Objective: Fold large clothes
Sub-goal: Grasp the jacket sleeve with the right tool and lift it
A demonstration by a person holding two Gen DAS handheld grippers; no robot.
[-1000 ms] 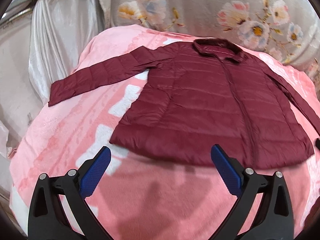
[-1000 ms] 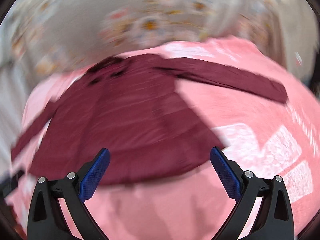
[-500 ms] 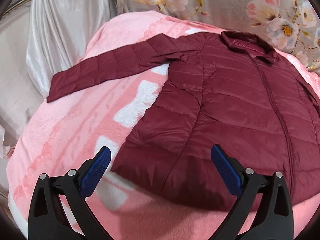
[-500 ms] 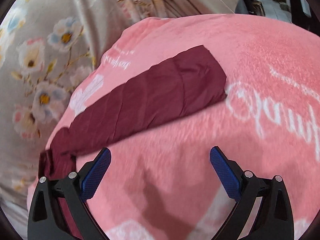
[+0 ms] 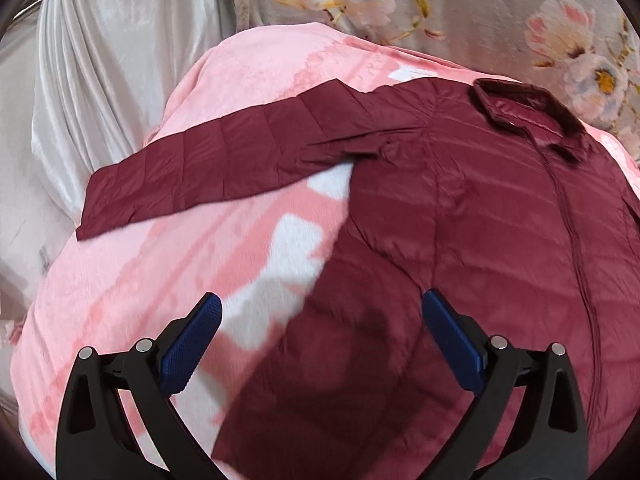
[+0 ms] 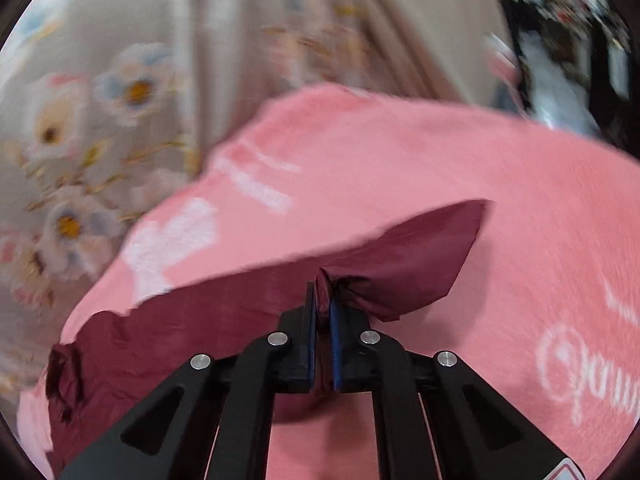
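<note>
A dark red quilted jacket [image 5: 480, 232] lies spread front-up on a pink blanket [image 5: 168, 264], collar [image 5: 524, 116] at the far side. One sleeve [image 5: 224, 160] stretches out flat to the left. My left gripper [image 5: 320, 328] hovers open over the jacket's left side edge, nothing between its blue pads [image 5: 192, 344]. In the right wrist view my right gripper [image 6: 322, 304] is shut on the other sleeve [image 6: 412, 256], pinching a bunched fold of it near the cuff, which sticks out to the right.
A floral curtain [image 5: 440, 8] hangs behind the blanket, and silvery cloth [image 5: 100, 80] drapes at the left. The pink blanket [image 6: 480, 168] runs on to the right with white lettering. Dark clutter [image 6: 580, 40] shows at the far upper right.
My left gripper moved in over the jacket's left edge, staying open. My right gripper swung right to the far sleeve and went from wide open to shut on it.
</note>
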